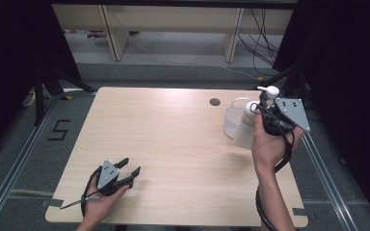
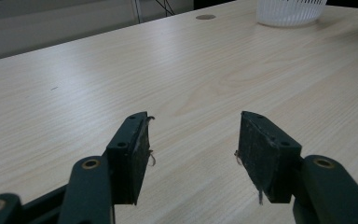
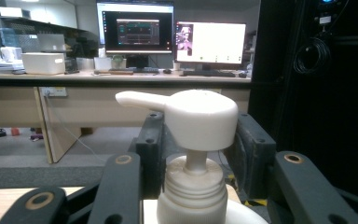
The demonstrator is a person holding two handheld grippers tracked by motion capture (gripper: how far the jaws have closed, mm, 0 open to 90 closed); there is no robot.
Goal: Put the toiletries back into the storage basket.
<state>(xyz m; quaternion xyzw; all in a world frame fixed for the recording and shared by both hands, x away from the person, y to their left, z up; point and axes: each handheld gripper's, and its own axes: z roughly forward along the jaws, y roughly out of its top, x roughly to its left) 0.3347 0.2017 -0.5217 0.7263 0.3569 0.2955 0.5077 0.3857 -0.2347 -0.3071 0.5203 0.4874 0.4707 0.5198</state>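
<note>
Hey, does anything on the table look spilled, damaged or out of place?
Nothing spilled. The pump bottle sits upright in the right gripper. The only oddity: frayed threads hanging from the left gripper's worn pads.

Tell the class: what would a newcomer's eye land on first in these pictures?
First, the white pump bottle at the table's far right, clamped at its neck by the right gripper, beside a white basket. Next, the left gripper resting open on the bare wooden table near its front left corner.
</note>
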